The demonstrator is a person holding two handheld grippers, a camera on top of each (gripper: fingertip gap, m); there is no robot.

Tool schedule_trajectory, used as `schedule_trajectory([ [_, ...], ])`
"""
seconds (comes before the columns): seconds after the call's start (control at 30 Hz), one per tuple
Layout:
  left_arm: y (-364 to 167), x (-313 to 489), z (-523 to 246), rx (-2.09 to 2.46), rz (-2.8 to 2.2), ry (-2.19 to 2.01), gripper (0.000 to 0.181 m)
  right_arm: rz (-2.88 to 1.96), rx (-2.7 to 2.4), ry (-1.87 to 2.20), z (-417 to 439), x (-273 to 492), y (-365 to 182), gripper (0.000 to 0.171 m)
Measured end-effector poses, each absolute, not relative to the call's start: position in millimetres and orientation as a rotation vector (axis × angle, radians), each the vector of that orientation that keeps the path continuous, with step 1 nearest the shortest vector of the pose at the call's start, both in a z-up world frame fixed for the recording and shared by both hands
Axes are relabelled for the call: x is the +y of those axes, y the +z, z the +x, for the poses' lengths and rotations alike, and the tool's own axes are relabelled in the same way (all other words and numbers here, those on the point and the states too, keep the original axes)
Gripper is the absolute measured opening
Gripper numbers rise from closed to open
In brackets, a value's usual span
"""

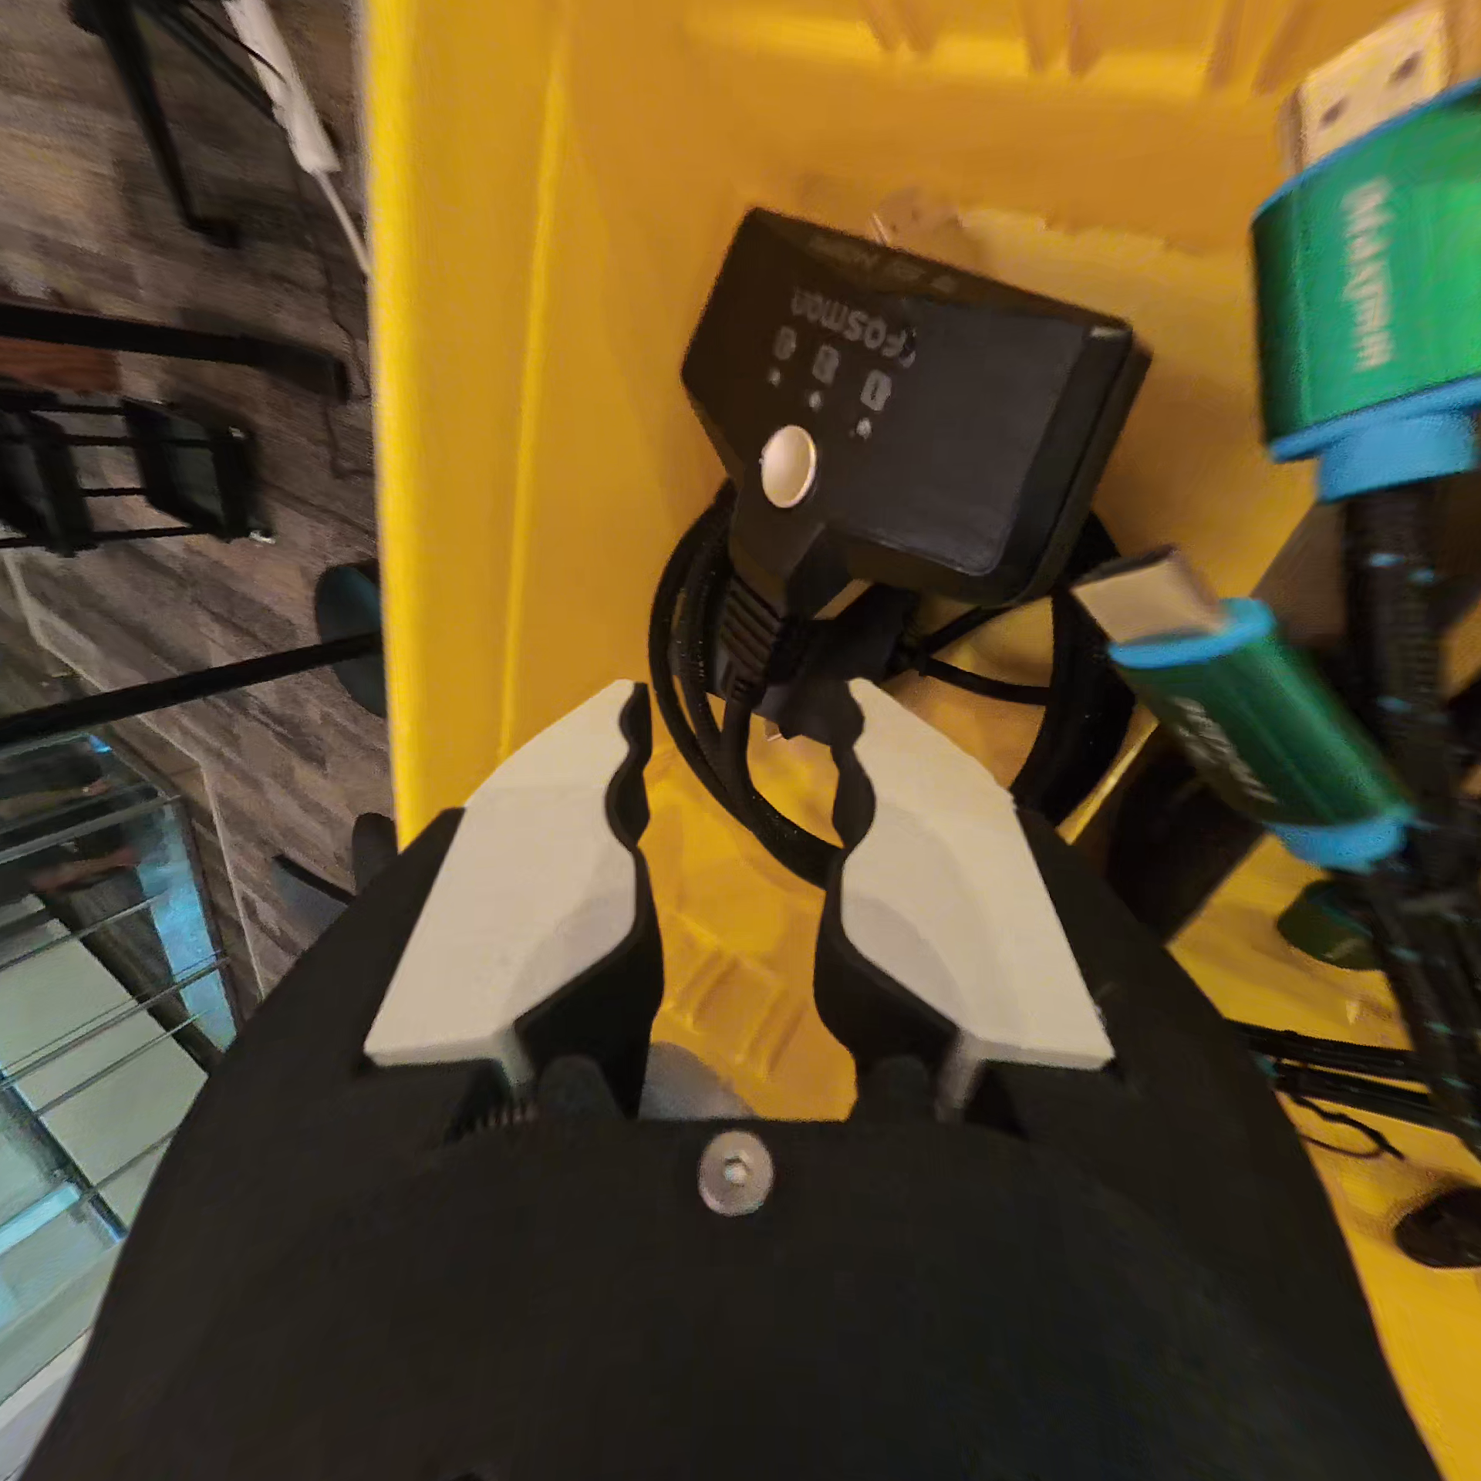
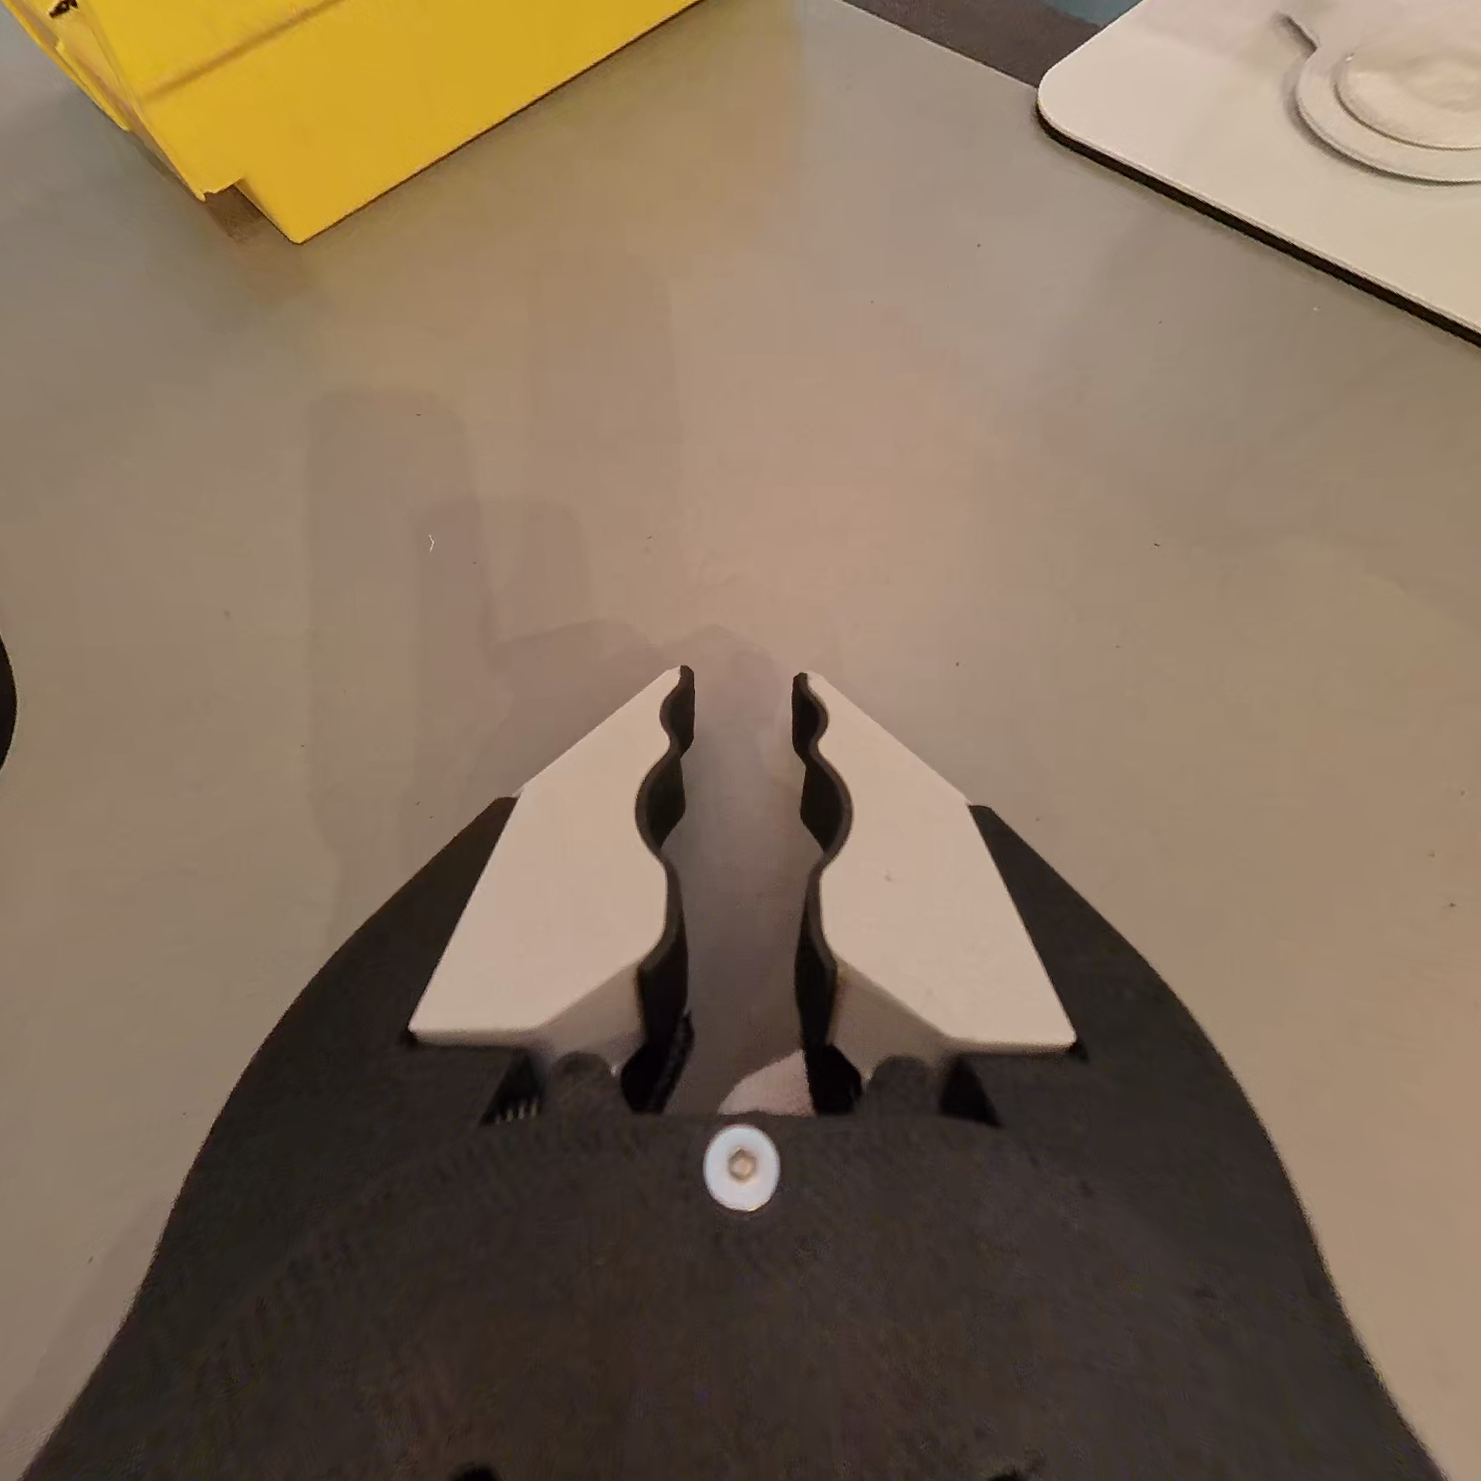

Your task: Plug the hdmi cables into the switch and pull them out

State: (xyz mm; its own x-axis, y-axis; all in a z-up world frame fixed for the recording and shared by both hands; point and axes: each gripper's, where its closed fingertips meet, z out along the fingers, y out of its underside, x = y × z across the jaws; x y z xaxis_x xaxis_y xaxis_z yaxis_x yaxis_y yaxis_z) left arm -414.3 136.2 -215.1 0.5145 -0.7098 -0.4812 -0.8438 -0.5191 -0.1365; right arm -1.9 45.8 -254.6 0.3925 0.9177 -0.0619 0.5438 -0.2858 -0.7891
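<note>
A black HDMI switch (image 1: 946, 417) with a round silver button lies in a yellow bin (image 1: 561, 401), its own black cable (image 1: 721, 769) coiled below it. Two green HDMI plugs with blue collars sit at the right: one upper (image 1: 1370, 296) and one lower (image 1: 1250, 721), both unplugged, metal tips bare. My left gripper (image 1: 741, 705) is open and empty, its tips just below the switch, over the coiled cable. My right gripper (image 2: 741, 681) is open and empty above the bare grey table (image 2: 721, 441).
The yellow bin's corner (image 2: 320, 104) shows at the upper left of the right wrist view. A white mat with a round disc (image 2: 1282, 120) lies at the upper right. Braided black cables (image 1: 1410, 881) run down the bin's right side. Wood floor and dark furniture lie beyond the bin. The tips of one gripper are about 45 centimeters away from the tips of the other. To the black HDMI switch (image 1: 946, 417): left tips about 6 centimeters, right tips about 35 centimeters.
</note>
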Motion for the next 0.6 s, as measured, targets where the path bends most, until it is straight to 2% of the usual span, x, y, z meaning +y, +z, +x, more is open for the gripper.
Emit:
schedule_trajectory([
  [0.13, -238, 144, -422, 1.365, -2.433, 0.566, 0.040, -1.958, -1.241, 0.705, -2, 46, -253, 0.022],
  [0.2, -243, 147, -420, 1.401, -2.406, 0.611, 0.021, -1.958, -1.237, 0.714, -2, 46, -253, 0.022],
  [0.27, -239, 152, -421, 1.397, -2.367, 0.690, 0.019, -1.958, -1.231, 0.724, -2, 46, -252, 0.022],
  [0.4, -210, 160, -420, 1.332, -2.235, 0.814, 0.014, -1.957, -1.218, 0.742, -1, 47, -251, 0.022],
  [0.6, -137, 163, -422, 1.170, -2.036, 0.927, 0.014, -1.955, -1.223, 0.733, -2, 46, -251, 0.022],
])
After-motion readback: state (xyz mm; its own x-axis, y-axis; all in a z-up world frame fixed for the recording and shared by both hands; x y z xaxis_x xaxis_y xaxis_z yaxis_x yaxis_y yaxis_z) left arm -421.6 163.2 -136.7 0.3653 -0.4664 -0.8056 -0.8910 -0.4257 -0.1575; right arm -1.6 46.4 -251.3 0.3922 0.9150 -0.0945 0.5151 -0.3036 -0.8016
